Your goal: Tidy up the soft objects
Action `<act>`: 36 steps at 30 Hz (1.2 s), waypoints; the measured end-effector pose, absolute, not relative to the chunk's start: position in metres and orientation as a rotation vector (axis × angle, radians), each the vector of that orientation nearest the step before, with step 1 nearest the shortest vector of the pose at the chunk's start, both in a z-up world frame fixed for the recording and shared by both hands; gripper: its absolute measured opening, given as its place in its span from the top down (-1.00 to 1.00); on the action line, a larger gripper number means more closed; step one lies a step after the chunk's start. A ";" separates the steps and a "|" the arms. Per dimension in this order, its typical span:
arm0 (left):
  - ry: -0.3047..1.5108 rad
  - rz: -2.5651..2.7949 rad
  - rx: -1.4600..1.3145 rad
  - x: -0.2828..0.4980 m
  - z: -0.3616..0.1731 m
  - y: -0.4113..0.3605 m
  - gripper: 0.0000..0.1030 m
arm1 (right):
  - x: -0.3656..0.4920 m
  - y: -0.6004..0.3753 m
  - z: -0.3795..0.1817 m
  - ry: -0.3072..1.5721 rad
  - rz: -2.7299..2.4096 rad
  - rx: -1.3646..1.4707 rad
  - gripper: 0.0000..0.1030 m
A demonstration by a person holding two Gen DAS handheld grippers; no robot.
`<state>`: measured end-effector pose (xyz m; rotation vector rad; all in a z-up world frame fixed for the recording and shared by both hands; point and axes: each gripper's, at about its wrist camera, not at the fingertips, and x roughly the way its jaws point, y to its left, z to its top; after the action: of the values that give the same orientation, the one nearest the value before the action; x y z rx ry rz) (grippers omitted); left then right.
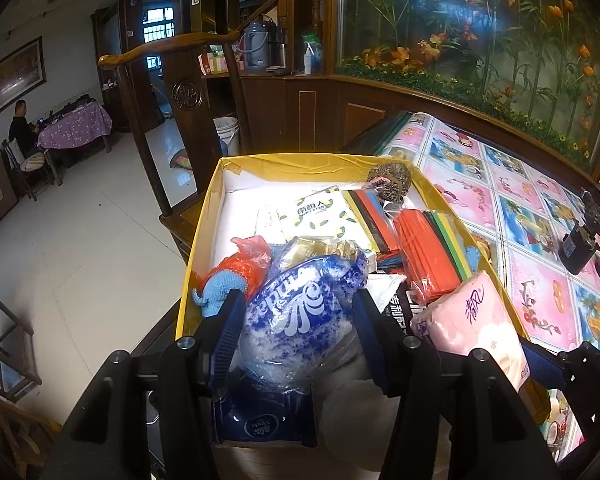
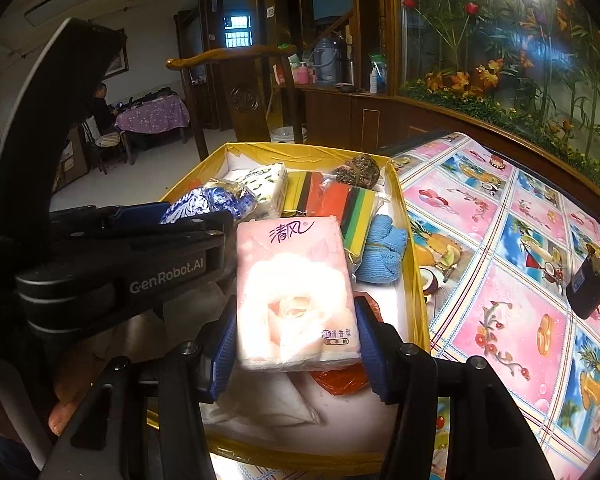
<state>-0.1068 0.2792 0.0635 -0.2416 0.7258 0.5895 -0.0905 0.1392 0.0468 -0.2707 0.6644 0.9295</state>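
Over the crowded yellow box (image 1: 204,216) we clamp a blue-white pack (image 1: 300,312) in our left gripper (image 1: 296,316) and a pink tissue pack (image 2: 296,292) in the right gripper (image 2: 296,340); both soft packs could squeeze out and tumble among the clutter.

The box (image 1: 204,240) is crowded along its right and near parts: sponges (image 1: 428,256), tissue packs (image 1: 320,216), cloths (image 2: 382,254). Bare floor shows only in the box's far-left corner. Right of the box, the table (image 2: 512,320) lies mostly open.

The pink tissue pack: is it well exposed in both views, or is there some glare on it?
Right wrist view: the pink tissue pack is washed out by glare at its middle, though the print on top stays readable. Left wrist view: the pack is evenly lit; the bright patch falls on the yellow box's white floor instead.
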 end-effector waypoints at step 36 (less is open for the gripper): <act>0.623 0.561 -0.166 -0.121 0.088 0.234 -0.77 | -0.065 -0.012 0.066 0.658 0.761 0.038 -0.83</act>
<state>-0.1210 0.2341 0.0882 -0.1661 0.6235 0.5613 -0.0653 -0.0115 0.0661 0.0379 0.6582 0.7606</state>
